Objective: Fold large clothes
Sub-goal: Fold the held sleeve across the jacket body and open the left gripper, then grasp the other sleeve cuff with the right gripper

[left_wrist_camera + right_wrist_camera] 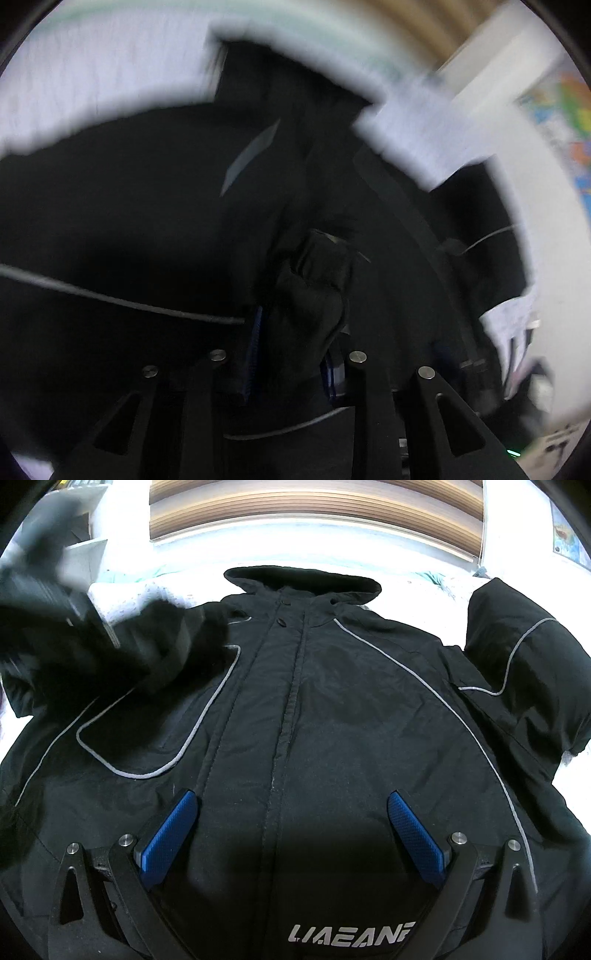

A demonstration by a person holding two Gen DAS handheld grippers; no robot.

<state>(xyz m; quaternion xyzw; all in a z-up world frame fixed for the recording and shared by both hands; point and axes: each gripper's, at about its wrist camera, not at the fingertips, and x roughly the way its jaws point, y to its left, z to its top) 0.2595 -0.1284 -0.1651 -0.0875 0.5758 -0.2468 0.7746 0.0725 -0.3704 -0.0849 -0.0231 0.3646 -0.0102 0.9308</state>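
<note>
A white sheet with a faint speckled print [122, 602] covered the bed that carried everything, with a strip of pale green bedding [122, 576] along its far edge at about eleven o'clock in the right wrist view. Behind it, at twelve o'clock, stood a brown wooden headboard of horizontal bands [314, 513], and a colourful wall map [567, 541] hung at two o'clock. The left wrist view, heavily blurred, showed the same white sheet [92, 92] across its upper left and the map [569, 110] at two o'clock.

No containers showed in either view.

The large black padded jacket with grey reflective piping [332, 720] lay face up on the sheet, closed down the front, its hood [303, 579] toward the headboard. White lettering sat near its hem at six o'clock. At ten o'clock its one sleeve [110, 653] was lifted over the chest, blurred, with the other tool indistinct above it. The opposite sleeve [524, 672] lay bent on the sheet at three o'clock.

The left tool [291, 339] had its blue pads closed onto a bunched fold of the black jacket [147, 221], the cloth filling the space between them. The right tool [293, 834] hung over the lower front with its blue textured pads [168, 843] spread wide, gripping nothing.
</note>
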